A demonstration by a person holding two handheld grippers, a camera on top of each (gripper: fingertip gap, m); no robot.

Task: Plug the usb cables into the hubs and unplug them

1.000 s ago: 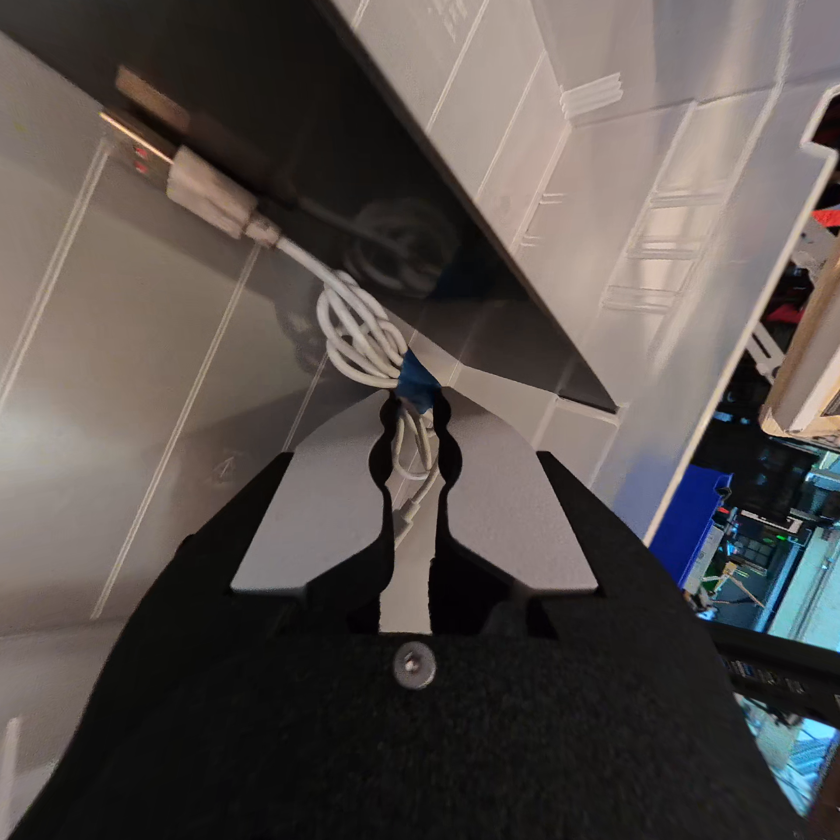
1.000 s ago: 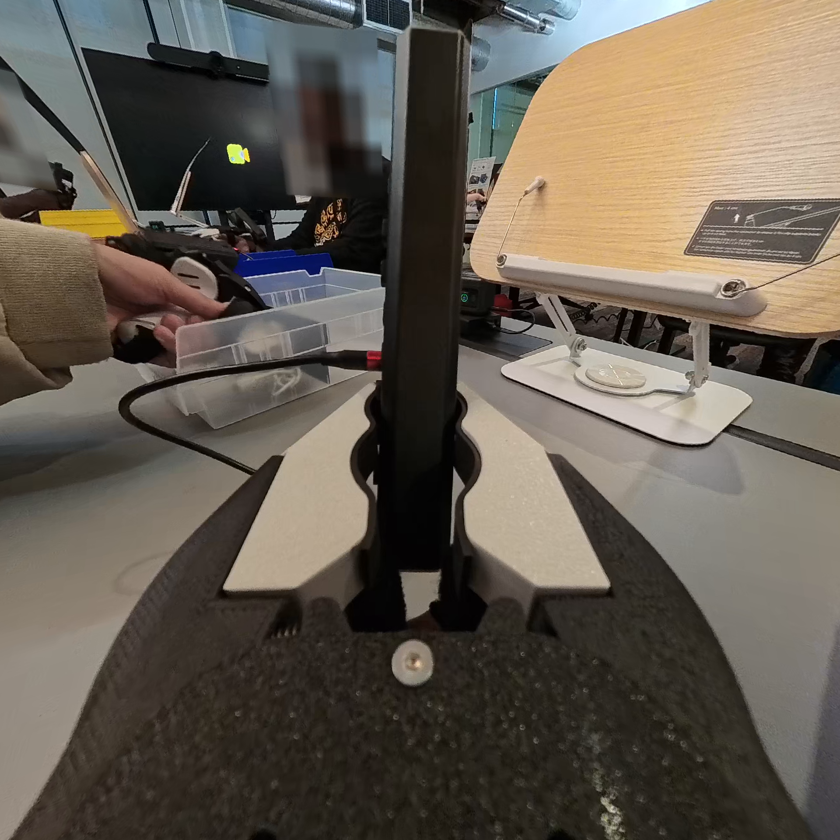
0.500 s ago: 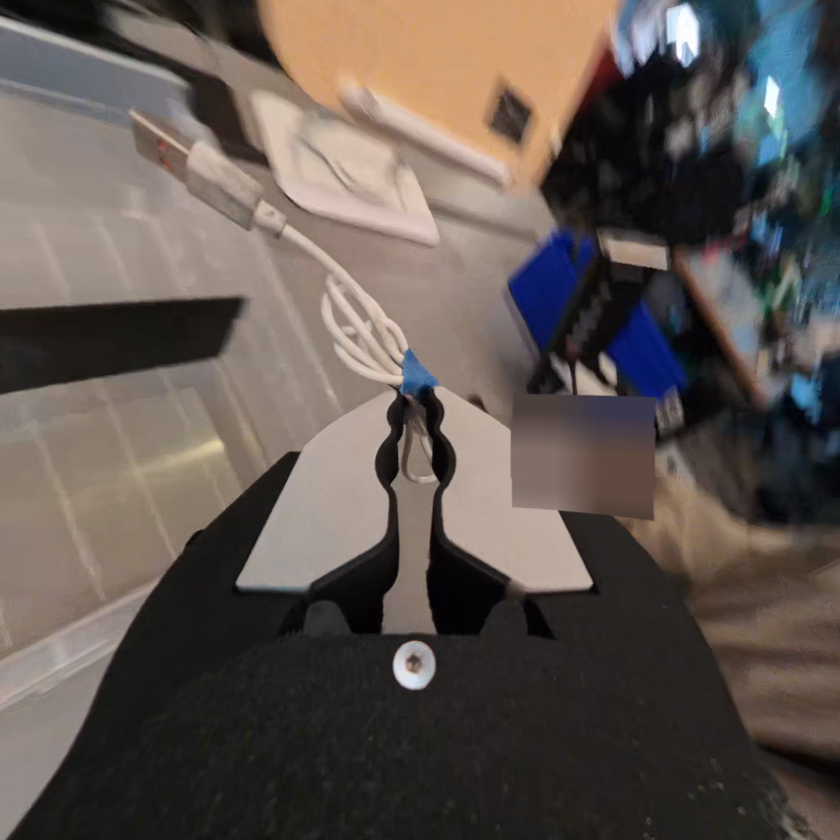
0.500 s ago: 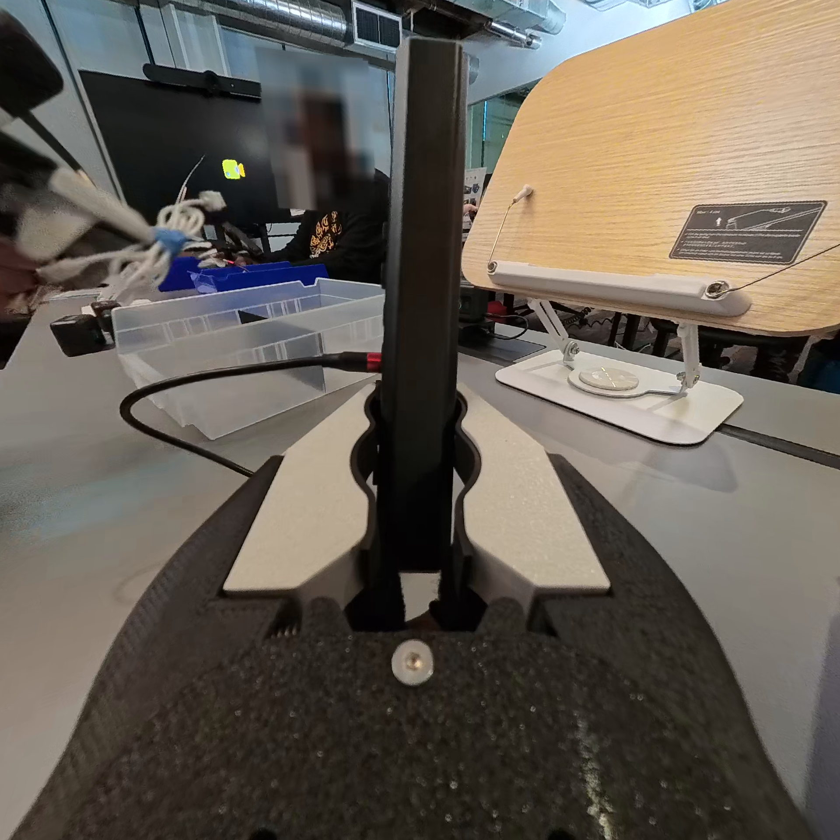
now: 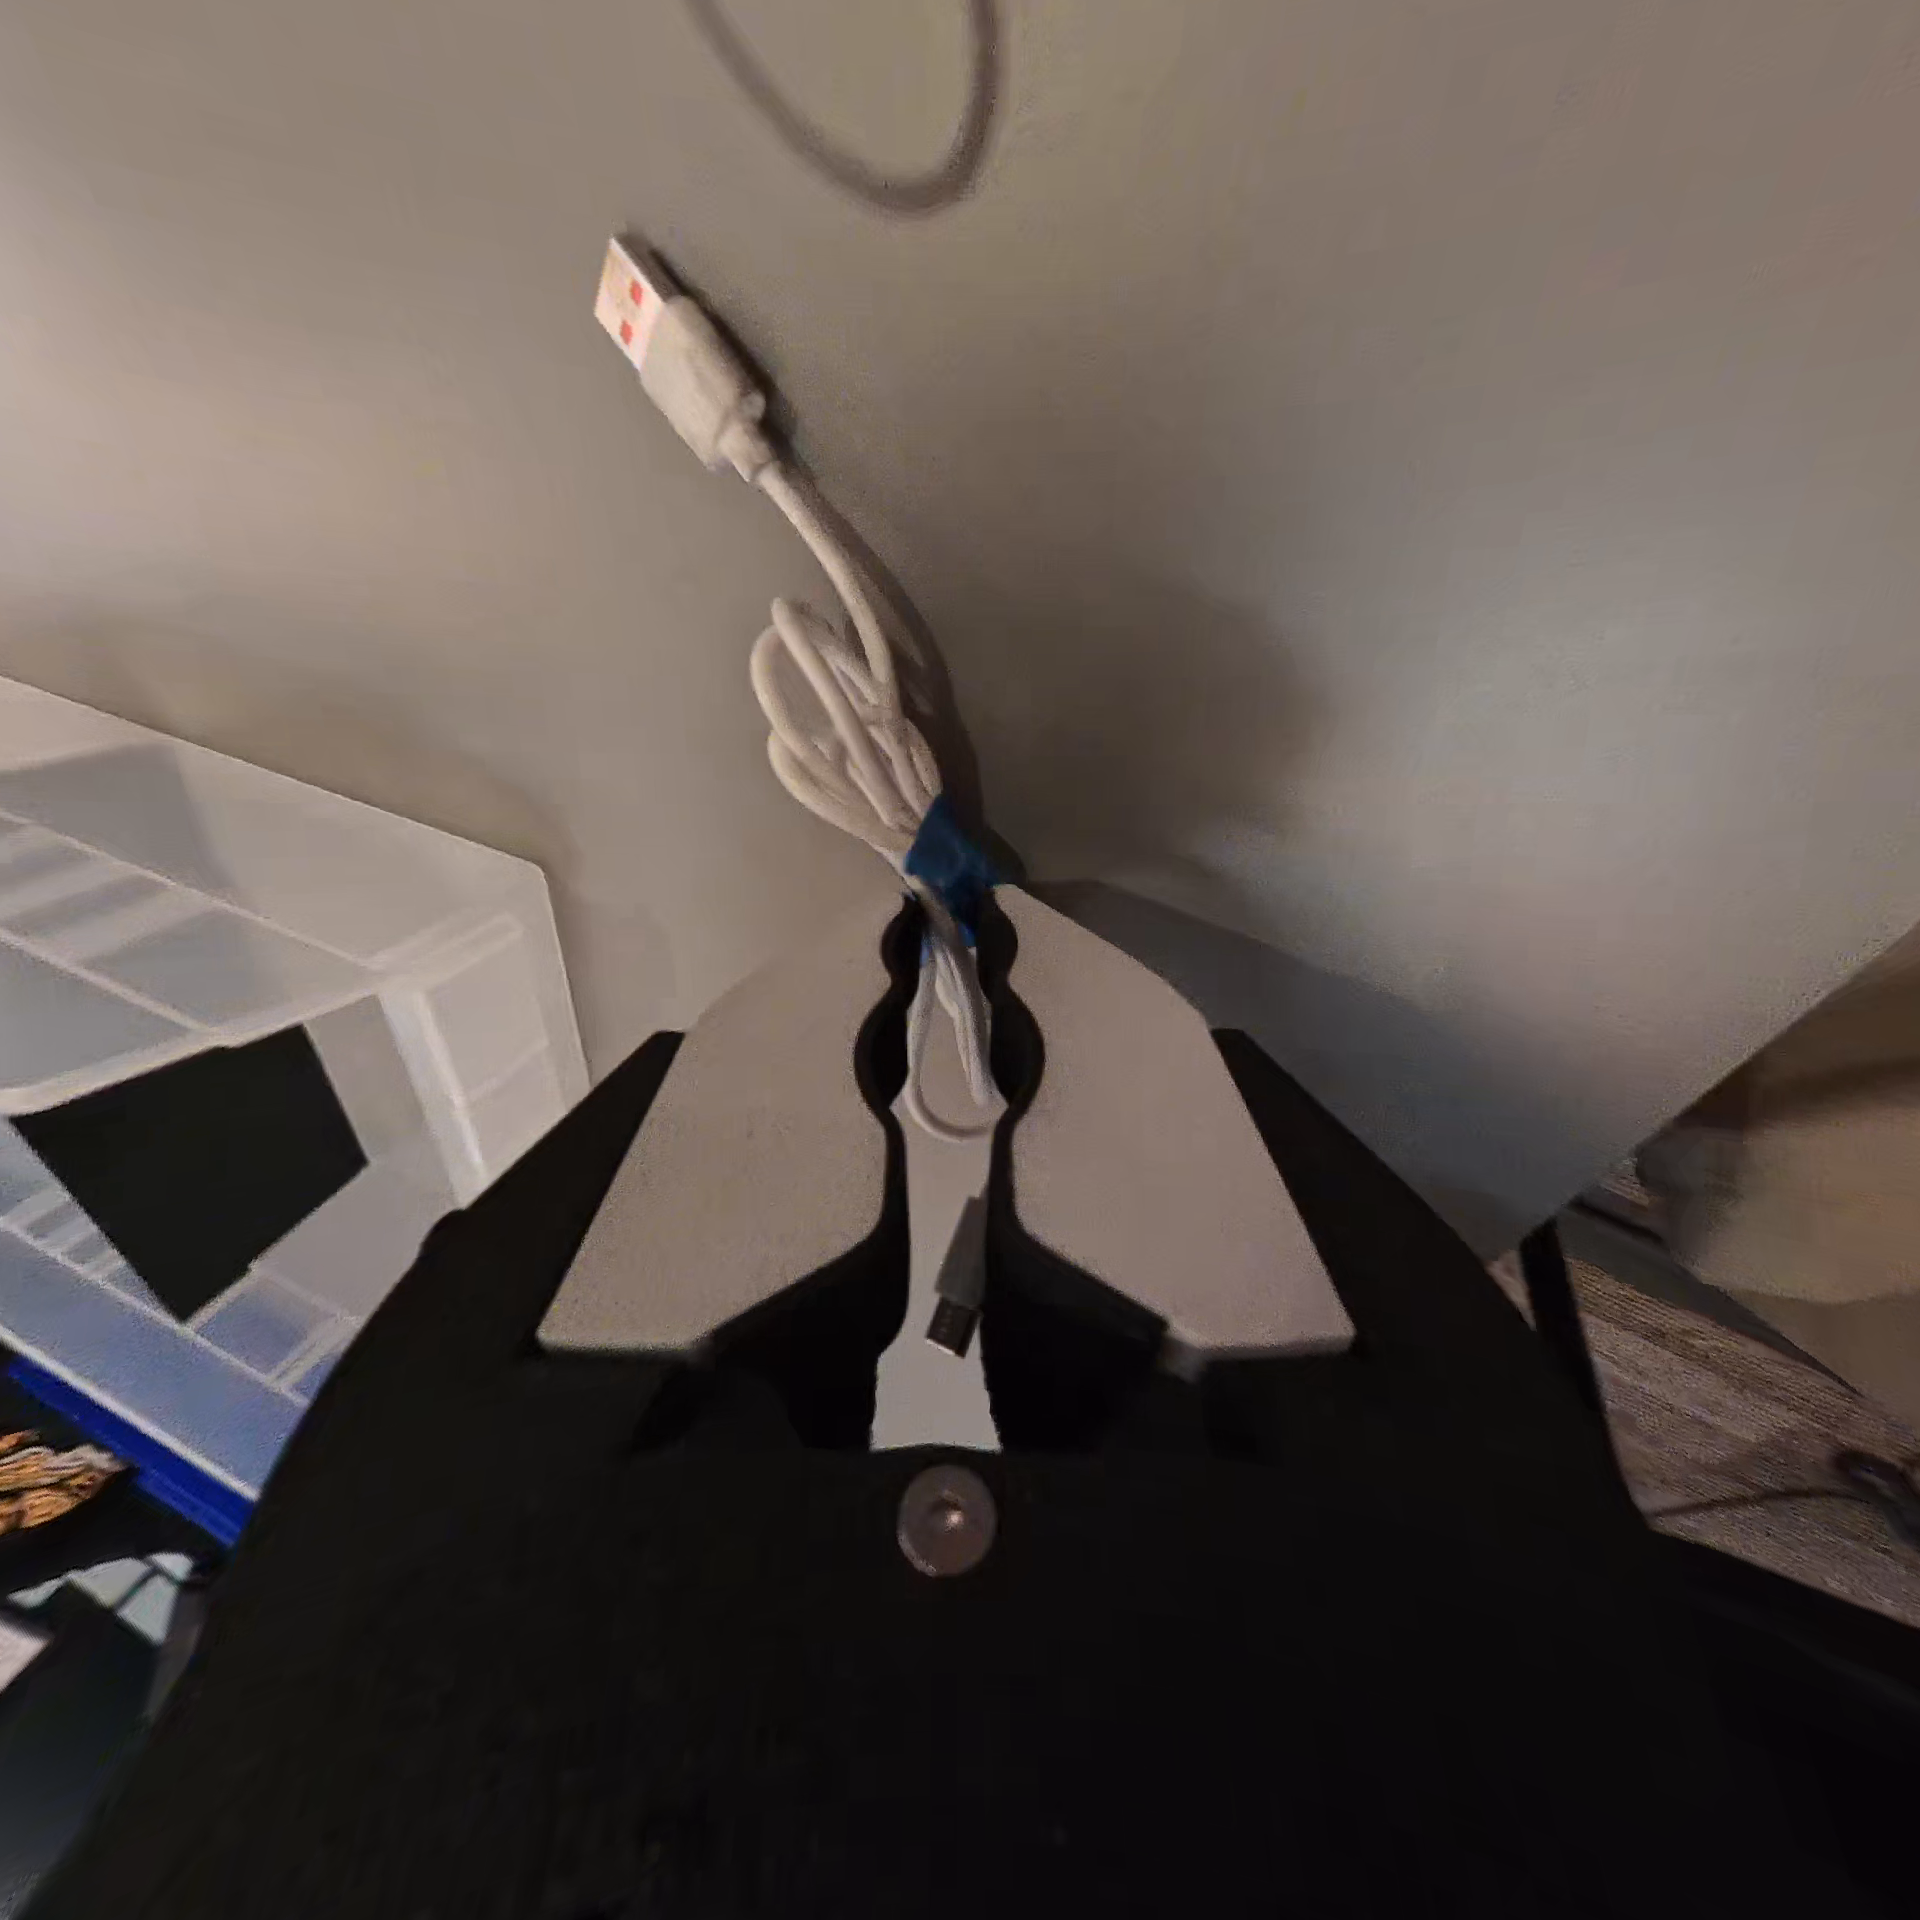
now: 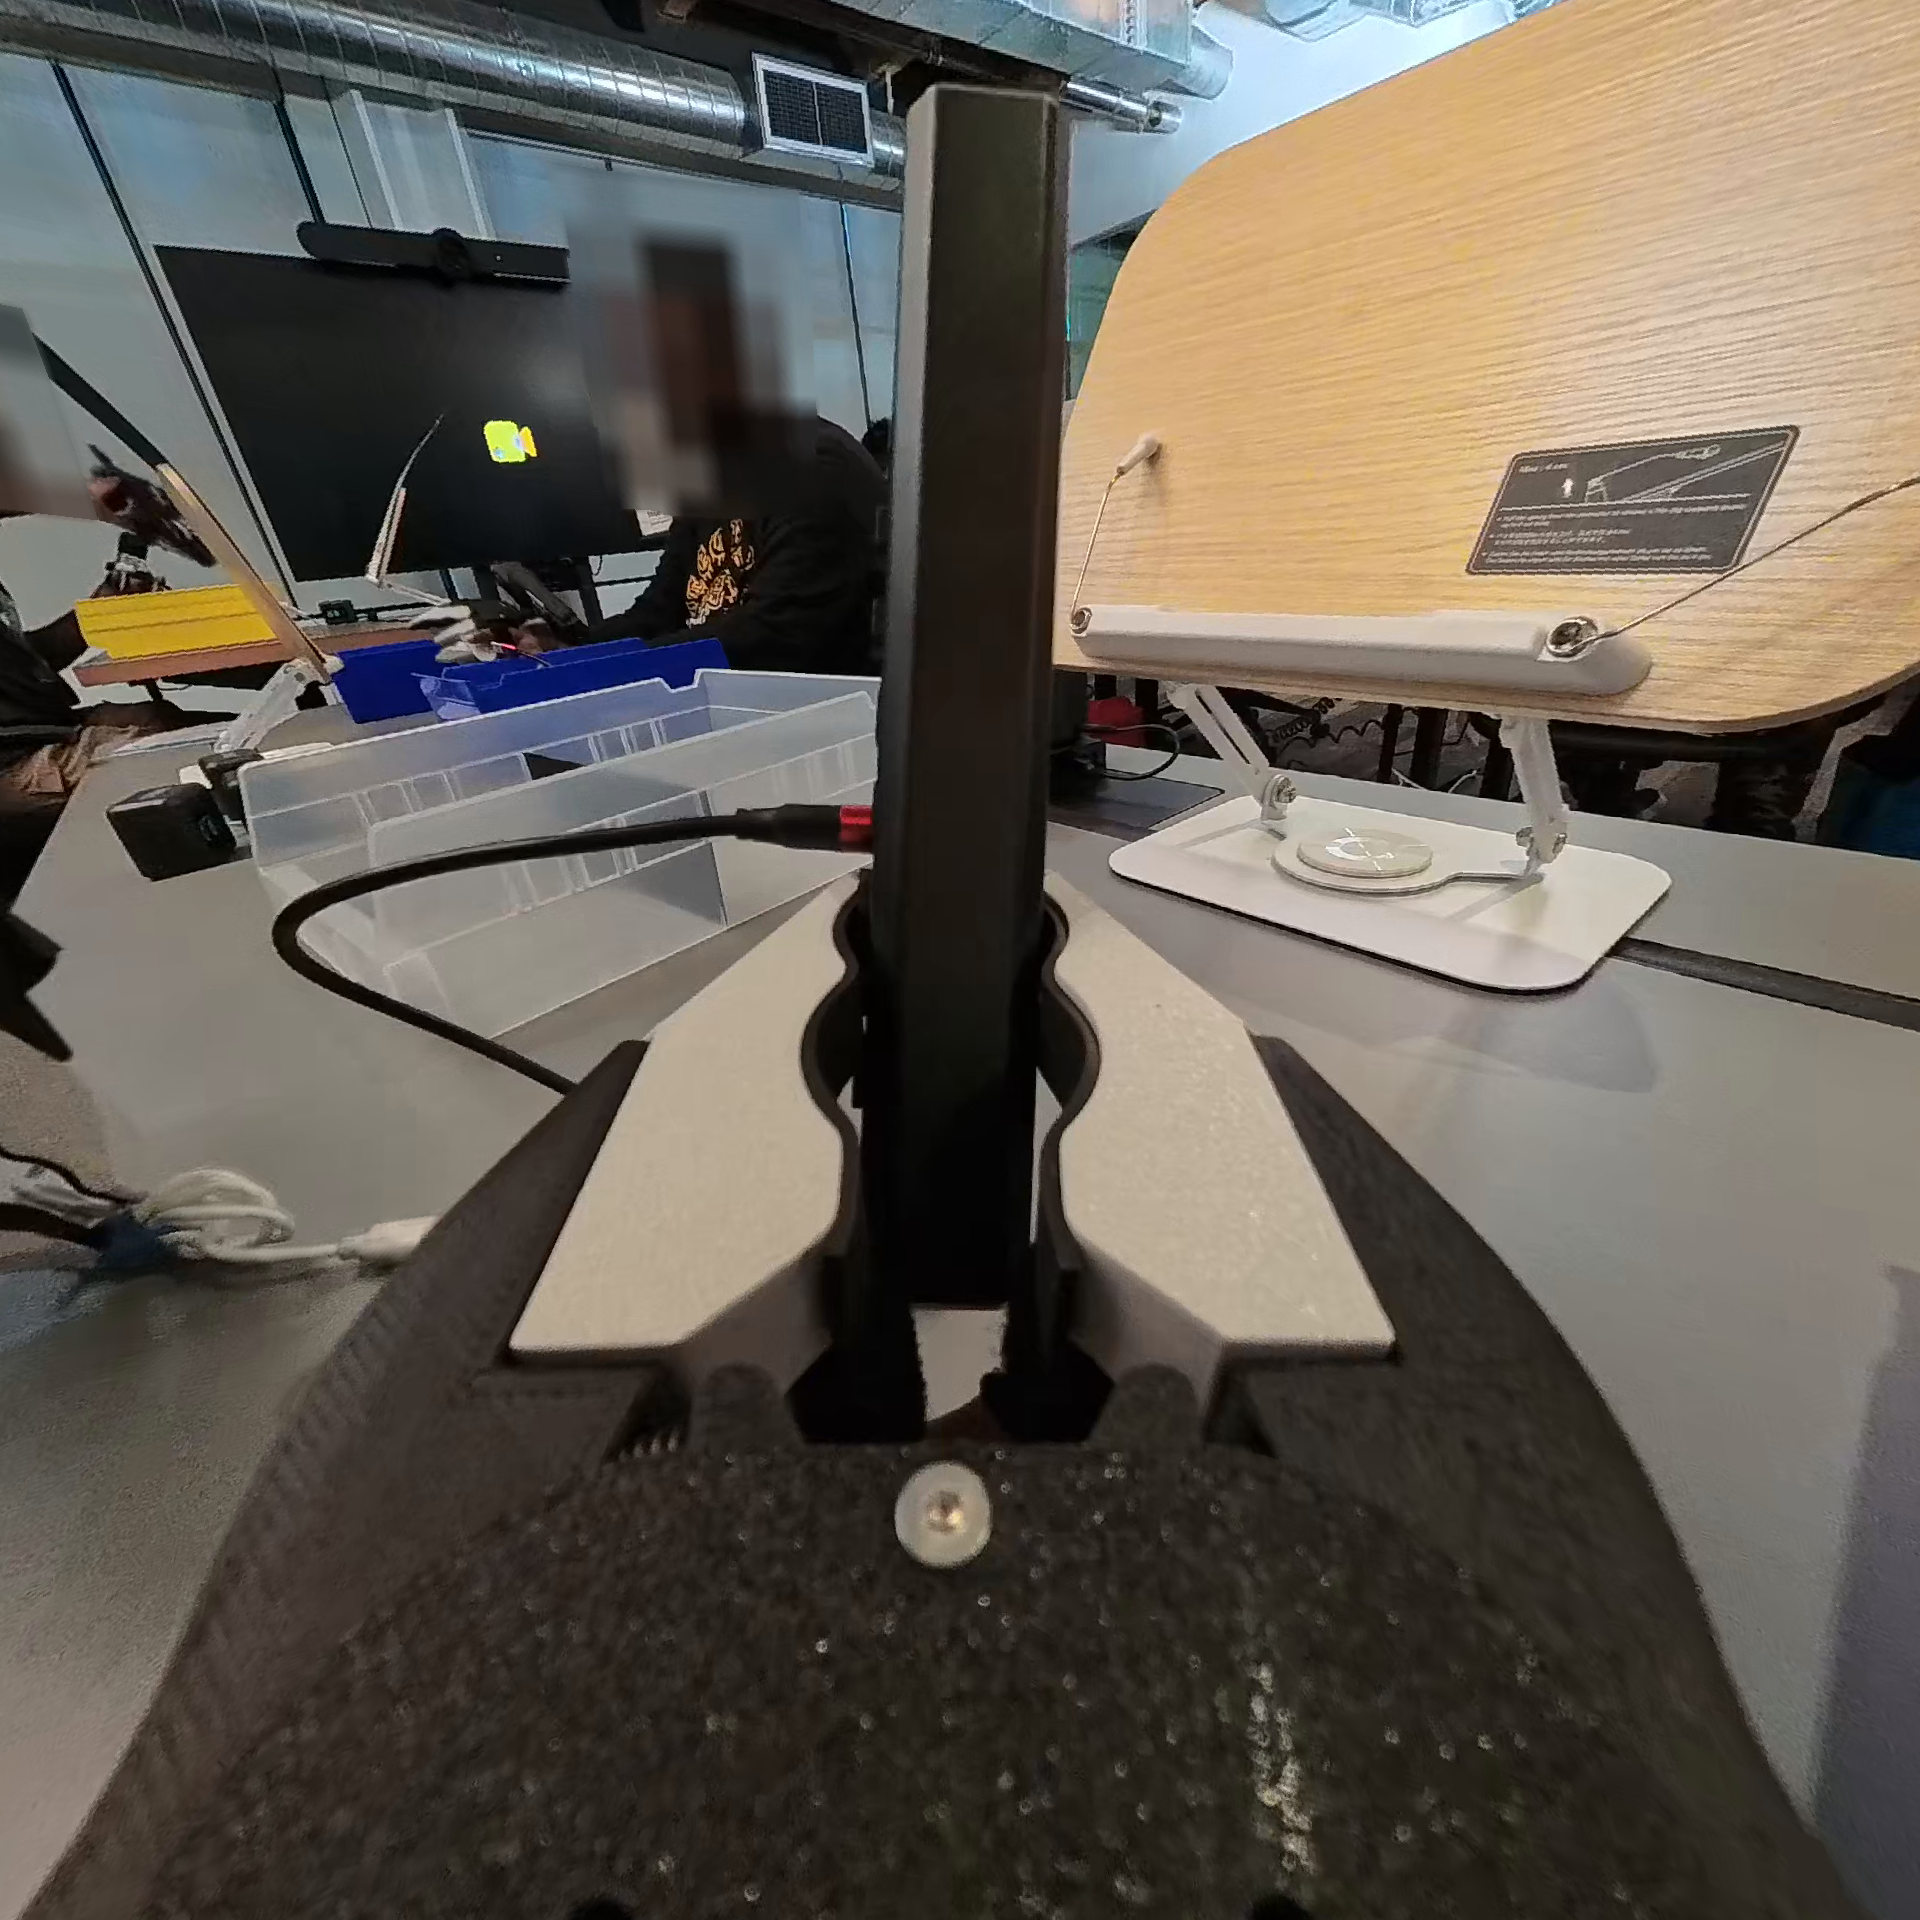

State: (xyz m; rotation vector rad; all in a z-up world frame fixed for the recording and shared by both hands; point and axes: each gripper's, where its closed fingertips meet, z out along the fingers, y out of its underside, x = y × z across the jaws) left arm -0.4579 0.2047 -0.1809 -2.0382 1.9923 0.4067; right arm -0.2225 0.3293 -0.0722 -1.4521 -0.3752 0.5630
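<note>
Left wrist view: left gripper [image 5: 948,914] pinches the light, floppy white cable [image 5: 847,717] at its taped bundle, plug [image 5: 675,353] over the worktop [image 5: 1351,416]; holding nearer the stiff plug would probably steady it. Right wrist view: right gripper [image 6: 951,997] clamps the rigid black hub [image 6: 977,520] upright, a black cable [image 6: 499,862] plugged into its side.

White coiled usb cable [image 5: 852,717], blue tape band [image 5: 948,854] round the bundle just ahead of the left gripper [image 5: 948,914] tips; plug end white with two red marks. Small grey connector [image 5: 958,1283] between the fingers. Gripper fingers pale grey, body black, speckled. Grey matte tabletop [image 5: 1351,520] ahead. Clear frosted plastic bin [image 5: 260,935] to its left, black patch inside. Right gripper [image 6: 951,935]: same grey and black. Plain black tall hub bar [image 6: 971,623] between its fingers; black cable with red collar [image 6: 854,827] on the bar's left. Light wood-grain board [image 6: 1455,364] ahead-right, white stand, black label. Blue bins [image 6: 561,670] and yellow tray [image 6: 166,618] far left.
</note>
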